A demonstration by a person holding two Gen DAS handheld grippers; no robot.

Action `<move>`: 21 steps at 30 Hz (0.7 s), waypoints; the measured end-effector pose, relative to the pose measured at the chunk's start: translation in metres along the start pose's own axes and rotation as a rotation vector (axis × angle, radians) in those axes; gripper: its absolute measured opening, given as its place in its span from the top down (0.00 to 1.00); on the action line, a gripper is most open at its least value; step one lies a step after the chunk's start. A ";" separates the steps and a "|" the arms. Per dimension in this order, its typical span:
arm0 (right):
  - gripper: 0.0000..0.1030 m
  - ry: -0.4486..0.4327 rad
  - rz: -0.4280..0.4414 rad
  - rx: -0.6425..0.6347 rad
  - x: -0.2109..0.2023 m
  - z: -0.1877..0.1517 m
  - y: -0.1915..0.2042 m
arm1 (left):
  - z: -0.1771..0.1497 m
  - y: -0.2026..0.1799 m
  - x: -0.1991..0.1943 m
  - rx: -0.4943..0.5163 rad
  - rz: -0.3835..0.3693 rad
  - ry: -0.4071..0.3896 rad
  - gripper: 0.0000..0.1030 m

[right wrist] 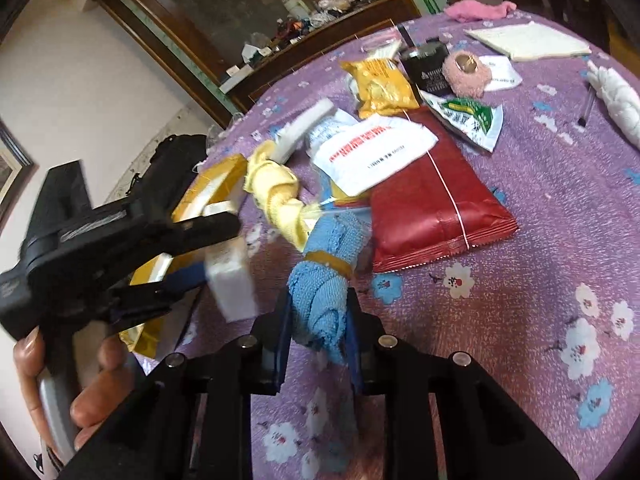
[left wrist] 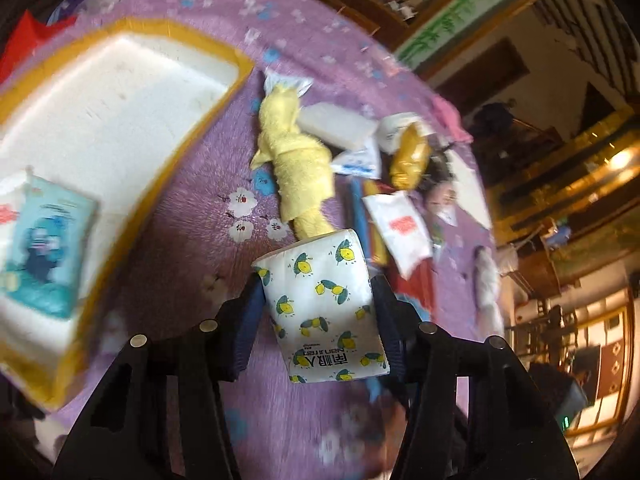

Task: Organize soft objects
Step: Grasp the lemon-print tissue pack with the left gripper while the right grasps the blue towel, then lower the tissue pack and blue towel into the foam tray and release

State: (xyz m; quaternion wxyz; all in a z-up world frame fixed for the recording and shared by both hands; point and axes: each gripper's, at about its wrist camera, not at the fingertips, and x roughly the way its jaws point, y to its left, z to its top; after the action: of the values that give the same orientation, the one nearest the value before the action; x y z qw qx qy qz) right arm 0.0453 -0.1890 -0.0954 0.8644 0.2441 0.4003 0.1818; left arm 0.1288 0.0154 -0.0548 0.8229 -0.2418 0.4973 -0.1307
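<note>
My left gripper [left wrist: 318, 304] is shut on a white tissue pack with lemon prints [left wrist: 324, 308], held above the purple floral tablecloth; it also shows in the right wrist view [right wrist: 232, 280], blurred. My right gripper [right wrist: 318, 328] is shut on a rolled blue towel [right wrist: 328, 276] bound with a yellow band. A knotted yellow towel [left wrist: 294, 164] lies on the cloth ahead, also in the right wrist view [right wrist: 280, 196]. A white foam tray with yellow tape [left wrist: 100, 120] lies to the left and holds a teal tissue pack [left wrist: 44, 252].
A red snack bag [right wrist: 432, 200], a yellow packet [right wrist: 380, 84], white sachets [right wrist: 372, 152], a white sponge block [right wrist: 300, 128], a pink puff [right wrist: 464, 72], a black cup [right wrist: 428, 68], a white towel roll [right wrist: 616, 96] and a pink cloth [right wrist: 476, 10] lie on the table [right wrist: 540, 240].
</note>
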 end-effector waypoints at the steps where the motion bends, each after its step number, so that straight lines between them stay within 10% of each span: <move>1: 0.79 -0.011 0.007 -0.012 -0.004 0.001 0.005 | -0.002 -0.001 -0.015 0.021 -0.007 -0.017 0.48; 11: 0.79 0.008 0.135 -0.206 0.003 0.011 0.089 | -0.003 0.043 -0.136 0.125 0.139 -0.200 0.48; 21: 0.79 0.149 0.135 -0.305 0.083 0.026 0.162 | 0.027 0.112 -0.127 0.146 0.270 -0.184 0.48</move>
State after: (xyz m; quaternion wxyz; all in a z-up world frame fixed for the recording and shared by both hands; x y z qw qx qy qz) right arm 0.0972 -0.0218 -0.0394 0.8451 0.1225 0.4137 0.3156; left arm 0.0902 0.1753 -0.0077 0.8904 -0.1231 0.4371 -0.0320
